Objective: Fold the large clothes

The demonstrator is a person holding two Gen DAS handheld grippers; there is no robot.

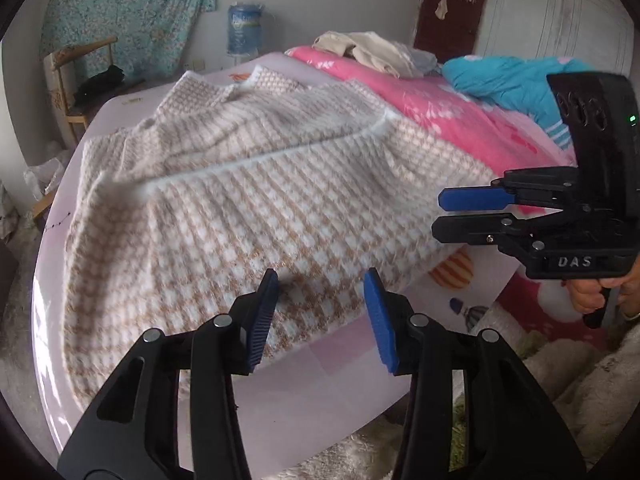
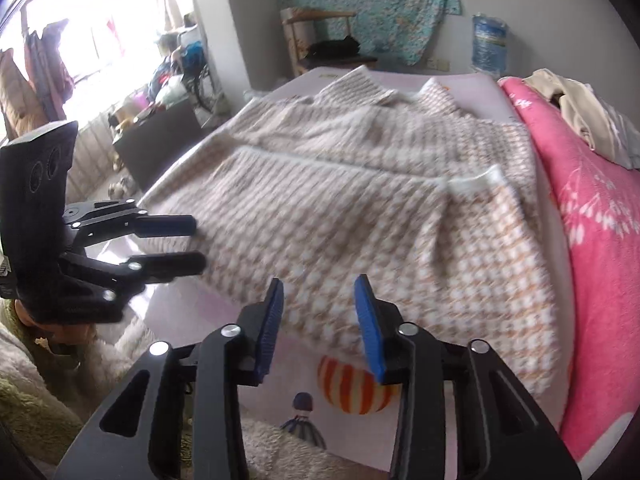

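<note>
At the bed's (image 1: 280, 400) near edge, our left hand-held gripper (image 1: 322, 316) hangs with its jaws partly apart and nothing between the blue pads (image 1: 380, 320); they sit just above the sweater's (image 1: 248, 200) near hem. The sweater, checked tan and white, lies spread across the bed from the near edge to the far one, one part folded over so a white hem runs across its middle. To its right our right hand-held gripper (image 2: 318, 320) is likewise partly parted and empty, poised over the sweater's near right corner. Along the bed's right edge we see a pink blanket (image 2: 600, 260) just beside the sweater.
</note>
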